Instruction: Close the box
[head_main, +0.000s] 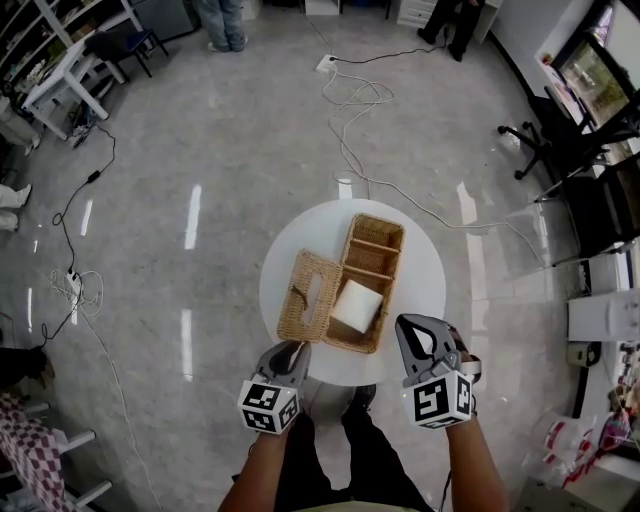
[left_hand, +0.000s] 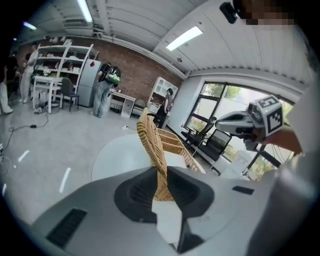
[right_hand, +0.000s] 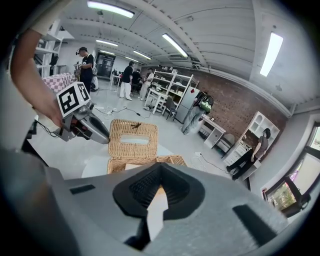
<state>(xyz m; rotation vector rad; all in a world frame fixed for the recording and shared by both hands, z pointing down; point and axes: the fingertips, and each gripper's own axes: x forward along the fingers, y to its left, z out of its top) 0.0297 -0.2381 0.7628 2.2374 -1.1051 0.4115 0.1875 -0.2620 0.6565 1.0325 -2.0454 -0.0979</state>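
While the lid lies folded out to the left of the box, closing is at its first step.

Head view: the box sits centred on the round white surface, with white paper in its near compartment. The left gripper is at the lid's near edge. The right gripper is just beside the box's near right corner. The floor is glossy, with loose cables.

Left gripper view: the jaws are clenched on the lid's wicker edge. The next move calls for swinging the lid up and over the box.

Right gripper view: the jaws appear pressed together on nothing, though the tips are hard to read. Shelving, a brick wall and people stand beyond.
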